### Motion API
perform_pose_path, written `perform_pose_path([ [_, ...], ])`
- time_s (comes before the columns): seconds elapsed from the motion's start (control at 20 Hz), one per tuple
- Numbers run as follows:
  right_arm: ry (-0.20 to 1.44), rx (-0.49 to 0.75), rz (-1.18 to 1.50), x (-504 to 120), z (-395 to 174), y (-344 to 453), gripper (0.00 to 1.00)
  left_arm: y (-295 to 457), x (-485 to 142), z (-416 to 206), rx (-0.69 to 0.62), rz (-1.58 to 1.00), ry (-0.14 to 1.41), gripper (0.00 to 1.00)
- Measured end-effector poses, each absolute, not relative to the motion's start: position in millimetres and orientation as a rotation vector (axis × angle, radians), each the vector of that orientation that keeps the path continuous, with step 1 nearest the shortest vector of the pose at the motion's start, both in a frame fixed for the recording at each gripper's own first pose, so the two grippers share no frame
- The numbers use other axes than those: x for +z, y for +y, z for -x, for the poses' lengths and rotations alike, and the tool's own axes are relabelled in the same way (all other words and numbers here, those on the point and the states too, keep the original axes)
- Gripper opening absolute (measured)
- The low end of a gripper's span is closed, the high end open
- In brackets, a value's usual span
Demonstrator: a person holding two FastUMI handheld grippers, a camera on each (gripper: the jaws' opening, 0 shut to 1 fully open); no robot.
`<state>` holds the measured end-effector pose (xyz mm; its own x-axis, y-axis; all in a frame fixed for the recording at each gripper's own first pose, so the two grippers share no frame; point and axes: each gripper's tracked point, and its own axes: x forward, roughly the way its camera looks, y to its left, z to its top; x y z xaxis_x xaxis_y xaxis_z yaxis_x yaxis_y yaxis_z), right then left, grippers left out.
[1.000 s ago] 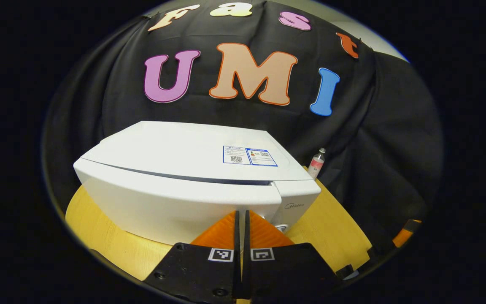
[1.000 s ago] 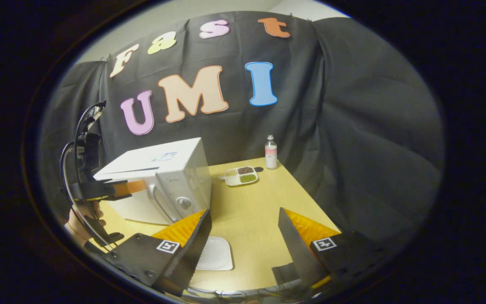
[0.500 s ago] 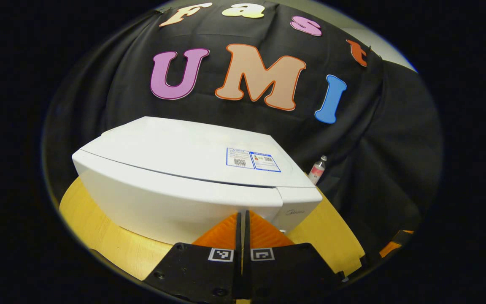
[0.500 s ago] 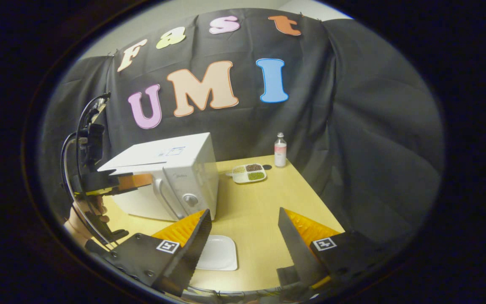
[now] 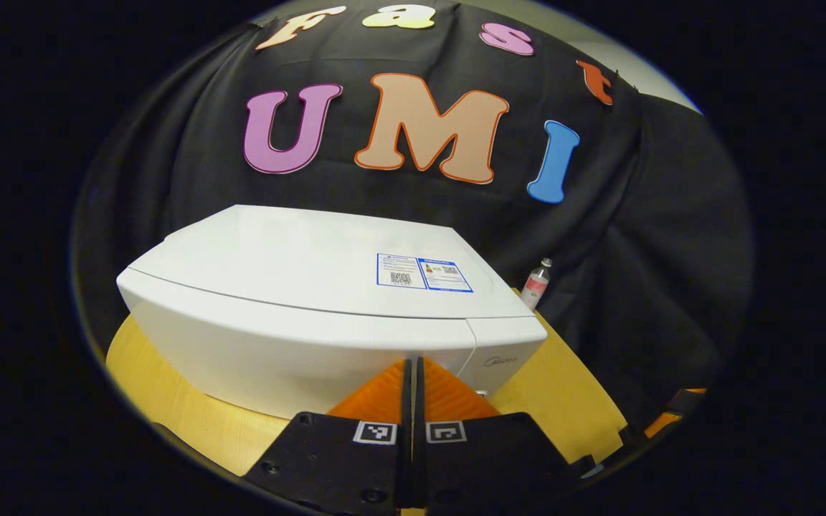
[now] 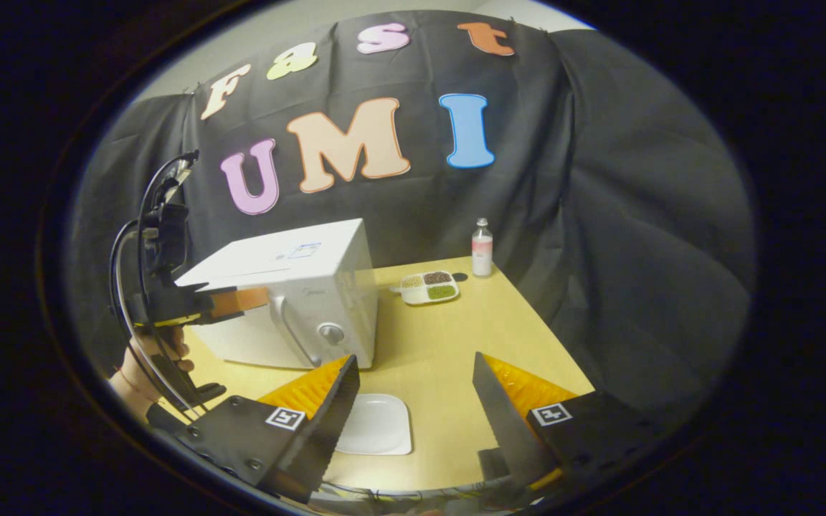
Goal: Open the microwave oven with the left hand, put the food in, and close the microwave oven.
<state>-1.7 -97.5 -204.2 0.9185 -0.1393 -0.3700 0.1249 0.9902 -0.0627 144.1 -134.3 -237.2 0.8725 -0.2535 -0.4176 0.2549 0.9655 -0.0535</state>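
White microwave [image 5: 312, 301] sits on the yellow tabletop [image 6: 442, 344], door looks closed, handle [image 6: 291, 326] and round knob [image 6: 330, 332] on its front in the right gripper view. Left gripper [image 5: 413, 373] has jaws pressed together, tips right at the front of the microwave near the door's right edge; can't tell if touching. Right gripper view shows the left gripper [image 6: 237, 301] at the microwave's front, a hand [image 6: 144, 365] holding it below. Right gripper [image 6: 413, 387] jaws wide apart, nothing between them, hanging above the tabletop. Empty white plate [image 6: 377, 433] near the tabletop's front edge. Divided food tray [image 6: 431, 287] to the right of the microwave, small bottle [image 6: 482, 249] just behind it by the cloth.
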Motion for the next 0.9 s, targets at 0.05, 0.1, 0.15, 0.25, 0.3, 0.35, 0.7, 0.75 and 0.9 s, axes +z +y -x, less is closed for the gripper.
perform_pose_path([
  [0.05, 0.388, -0.135, 0.039, -206.1, 2.0, -95.9, 0.92, -133.3, -236.3, -140.9, -0.269, -0.011, 0.438, 0.01],
  [0.1, 0.393, -0.133, 0.038, -207.6, 2.5, -94.5, 0.92, -134.0, -234.0, -136.5, -0.282, -0.011, 0.441, 0.01],
  [0.15, 0.397, -0.132, 0.037, -208.3, 2.8, -93.2, 0.92, -133.0, -232.0, -131.2, -0.289, -0.017, 0.443, 0.01],
  [0.25, 0.401, -0.132, 0.037, -209.3, 2.6, -91.2, 0.93, -124.0, -225.0, -119.0, -0.291, -0.041, 0.433, 0.01],
  [0.3, 0.401, -0.133, 0.038, -209.3, 2.8, -90.1, 0.93, -119.1, -221.3, -113.4, -0.285, -0.054, 0.428, 0.01],
  [0.35, 0.399, -0.133, 0.039, -208.7, 2.3, -89.2, 0.93, -114.8, -219.3, -109.0, -0.277, -0.061, 0.422, 0.02],
  [0.7, 0.375, -0.095, 0.052, -202.2, -5.5, -70.9, 0.93, -89.0, -204.9, -68.6, -0.246, -0.107, 0.420, 0.34],
  [0.75, 0.372, -0.090, 0.056, -201.5, -7.0, -69.1, 0.93, -87.8, -202.4, -62.8, -0.245, -0.103, 0.418, 0.41],
  [0.9, 0.363, -0.072, 0.071, -198.1, -8.1, -60.9, 0.92, -79.8, -196.1, -50.3, -0.228, -0.100, 0.410, 0.78],
])
